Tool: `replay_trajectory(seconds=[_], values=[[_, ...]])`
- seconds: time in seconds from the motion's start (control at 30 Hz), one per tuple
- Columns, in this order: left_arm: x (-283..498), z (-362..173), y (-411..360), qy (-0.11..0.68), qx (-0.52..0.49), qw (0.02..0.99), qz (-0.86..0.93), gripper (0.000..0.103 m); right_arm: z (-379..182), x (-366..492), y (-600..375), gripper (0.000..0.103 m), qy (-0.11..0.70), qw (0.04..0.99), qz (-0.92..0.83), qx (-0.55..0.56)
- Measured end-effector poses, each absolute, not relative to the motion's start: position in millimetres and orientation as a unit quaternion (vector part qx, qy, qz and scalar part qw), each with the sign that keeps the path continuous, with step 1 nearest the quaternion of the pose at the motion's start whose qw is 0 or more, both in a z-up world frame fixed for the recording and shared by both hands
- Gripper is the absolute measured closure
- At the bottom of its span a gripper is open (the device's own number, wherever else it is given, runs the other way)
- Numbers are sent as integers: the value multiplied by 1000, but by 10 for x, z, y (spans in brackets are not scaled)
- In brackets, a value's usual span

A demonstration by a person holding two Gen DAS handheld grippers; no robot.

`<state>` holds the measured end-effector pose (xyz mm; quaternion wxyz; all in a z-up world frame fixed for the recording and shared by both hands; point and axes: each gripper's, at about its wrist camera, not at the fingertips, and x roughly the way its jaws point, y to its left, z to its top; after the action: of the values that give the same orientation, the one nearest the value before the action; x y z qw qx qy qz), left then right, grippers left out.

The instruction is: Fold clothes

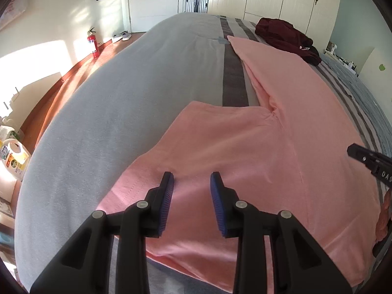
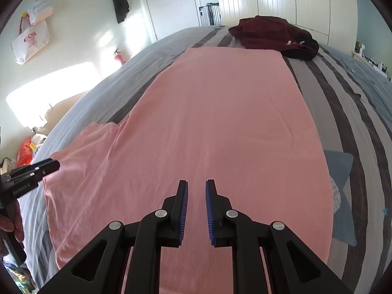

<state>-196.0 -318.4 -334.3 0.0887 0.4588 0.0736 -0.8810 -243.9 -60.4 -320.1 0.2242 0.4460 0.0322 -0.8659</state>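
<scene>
Pink shirt [image 2: 220, 127] lies flat on bed [image 1: 110, 98]; both grippers' jaws released, empty.

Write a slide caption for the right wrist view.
Open right tongs over a pink T-shirt spread on the striped bed.

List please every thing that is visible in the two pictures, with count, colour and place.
pink T-shirt: one, pink, spread flat on the bed, left sleeve out
maroon garment: one, dark red, bunched at the far end of the bed
bed cover: one, grey with dark stripes
fire extinguisher: one, red, by the left wall
suitcase: one, silver, beside the door
tote bag: one, white, on the wall
black clothing: one, hanging on the wall
left gripper: open, above the sleeve
right gripper: open, above the shirt body
</scene>
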Motion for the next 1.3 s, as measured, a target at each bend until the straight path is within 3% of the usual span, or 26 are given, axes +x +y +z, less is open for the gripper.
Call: replay_trajectory(seconds=[0.27,0.6,0.73,0.87,1.0,1.13,1.3], values=[[-1995,-3203,-3484,113,447,147,-875,75,-3261,-2886,-658,90,16,198,-874,444],[-2793,-3214,-2996,89,433,36,-896,75,-3401,-2871,-607,90,18,191,-872,449],[-2886,-3449,-3122,80,448,40,-889,75,-3406,-2875,-600,89,21,196,-872,449],[-2615,-3320,-3432,97,443,106,-885,74,-3413,-2882,-589,89,19,200,-870,449],[-2089,-3234,-3909,169,439,169,-866,66,-3415,-2876,-588,89,19,201,-870,449],[-1603,-3136,-4071,207,427,188,-860,42,-3351,-2868,-598,89,21,198,-869,453],[-1330,-3241,-4008,242,444,177,-844,37,-3172,-2739,-498,89,11,196,-871,450]])
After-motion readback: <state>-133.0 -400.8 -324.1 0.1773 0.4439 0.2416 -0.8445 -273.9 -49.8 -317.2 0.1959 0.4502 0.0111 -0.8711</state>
